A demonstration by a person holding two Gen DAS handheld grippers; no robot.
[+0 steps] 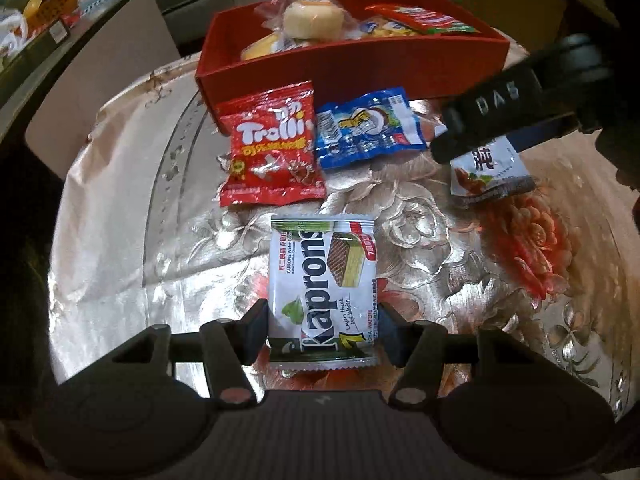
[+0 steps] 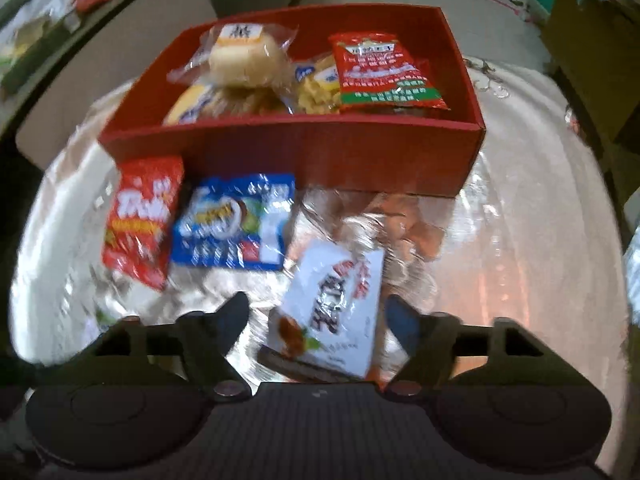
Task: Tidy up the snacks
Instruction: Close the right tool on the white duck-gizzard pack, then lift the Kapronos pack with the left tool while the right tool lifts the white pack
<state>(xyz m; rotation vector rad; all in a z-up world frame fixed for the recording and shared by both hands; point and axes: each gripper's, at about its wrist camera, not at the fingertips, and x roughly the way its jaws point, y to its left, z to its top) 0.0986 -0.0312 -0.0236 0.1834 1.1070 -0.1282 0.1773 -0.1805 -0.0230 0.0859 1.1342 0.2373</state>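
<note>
Kaprons wafer pack [image 1: 322, 292]: flat, glossy white-green wrapper with crimped ends, lying on the tablecloth [image 1: 120, 216], its near end between the left gripper [image 1: 322, 330] fingers, which press its two edges.
Right gripper [image 2: 318, 322]: fingers spread apart on either side of a white sachet [image 2: 334, 310], not touching it; picture blurred.
White sachet from the left view: seen under the right gripper's black body [image 1: 516, 112], resting on the cloth.
Trolli bag [image 1: 272, 146]: crinkled red foil, just beside a blue packet [image 1: 366, 128], both against the box front.
Red box [image 2: 340, 148]: rectangular cardboard; the right view shows its inside, with wrapped buns [image 2: 244, 60] and a red-green packet [image 2: 384, 74].
Tablecloth: shiny, embossed with flowers.
</note>
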